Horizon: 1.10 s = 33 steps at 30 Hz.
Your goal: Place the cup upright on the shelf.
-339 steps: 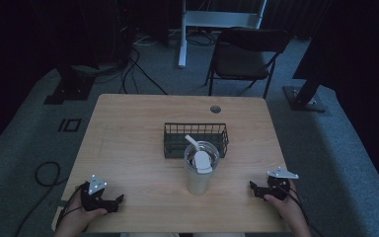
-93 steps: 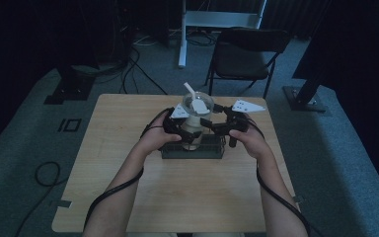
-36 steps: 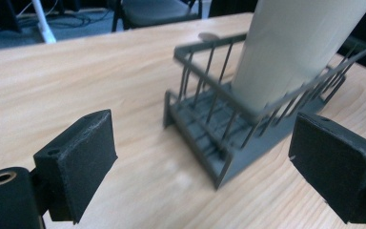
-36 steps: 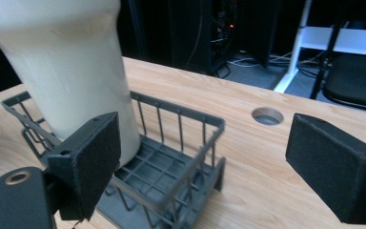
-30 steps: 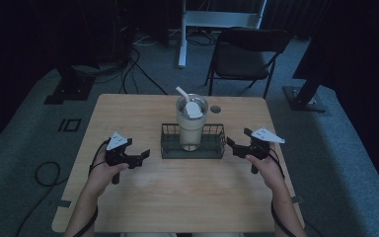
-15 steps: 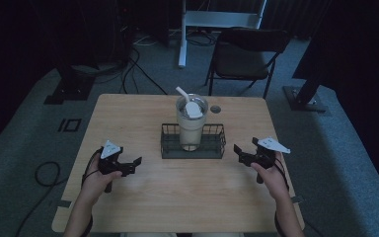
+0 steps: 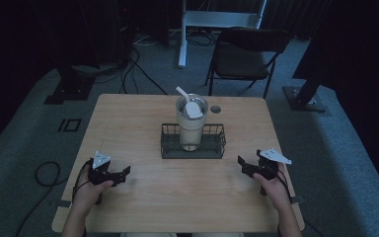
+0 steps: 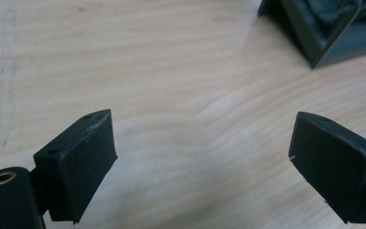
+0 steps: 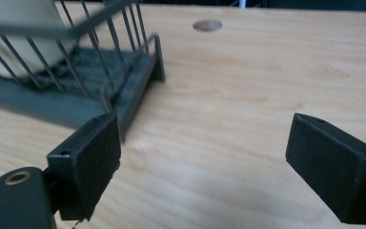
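At the left of the high view, the left claw [image 7: 121, 173] is held low over the wooden table [image 7: 128, 123] near its front left corner, gripped by the person's left hand [image 7: 90, 190]. In the left gripper view its jaws are spread wide apart with only bare wood between them, and nothing is grasped; a dark corner of the wire basket [image 8: 321, 28] is seen at the upper right of that view. At the middle of the table the black wire basket [image 7: 193, 143] is seen, and a pale tumbler [image 7: 191, 124] stands upright inside it, with a white utensil [image 7: 189, 101] leaning out of its mouth. A small round hole [image 7: 215, 108] is set in the table just behind the tumbler. At the right, the right claw [image 7: 243, 164] is held by the right hand [image 7: 274, 183] near the front right edge, well apart from the basket. Its jaws are likewise wide open and empty, with the basket's end visible beyond its left jaw in the right gripper view.
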### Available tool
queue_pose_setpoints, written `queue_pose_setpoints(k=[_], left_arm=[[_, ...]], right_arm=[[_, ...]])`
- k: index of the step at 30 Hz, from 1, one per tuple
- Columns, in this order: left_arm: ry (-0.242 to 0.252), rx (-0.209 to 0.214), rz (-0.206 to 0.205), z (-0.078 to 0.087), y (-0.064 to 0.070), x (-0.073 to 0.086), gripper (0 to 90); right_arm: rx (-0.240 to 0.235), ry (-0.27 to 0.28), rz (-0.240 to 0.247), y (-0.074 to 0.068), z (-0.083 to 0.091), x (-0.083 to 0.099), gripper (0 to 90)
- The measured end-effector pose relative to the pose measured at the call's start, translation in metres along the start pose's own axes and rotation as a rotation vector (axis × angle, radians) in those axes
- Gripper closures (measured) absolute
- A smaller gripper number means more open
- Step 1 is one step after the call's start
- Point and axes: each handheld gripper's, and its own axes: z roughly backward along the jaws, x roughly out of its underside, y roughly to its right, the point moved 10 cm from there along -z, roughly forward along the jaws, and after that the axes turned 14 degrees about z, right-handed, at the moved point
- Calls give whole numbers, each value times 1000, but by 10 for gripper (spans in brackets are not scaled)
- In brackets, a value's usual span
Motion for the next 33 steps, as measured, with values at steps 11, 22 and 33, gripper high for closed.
queue_pose_setpoints(k=[11, 22, 33], left_arm=[[-22, -112, 21, 7, -25, 18, 90], [-73, -179, 66, 12, -37, 27, 90], [-79, -209, 54, 13, -39, 29, 89]], right_arm=[[47, -92, 34, 1, 9, 23, 114], [135, -176, -4, 15, 19, 48, 114], [147, -258, 20, 19, 24, 63, 114]])
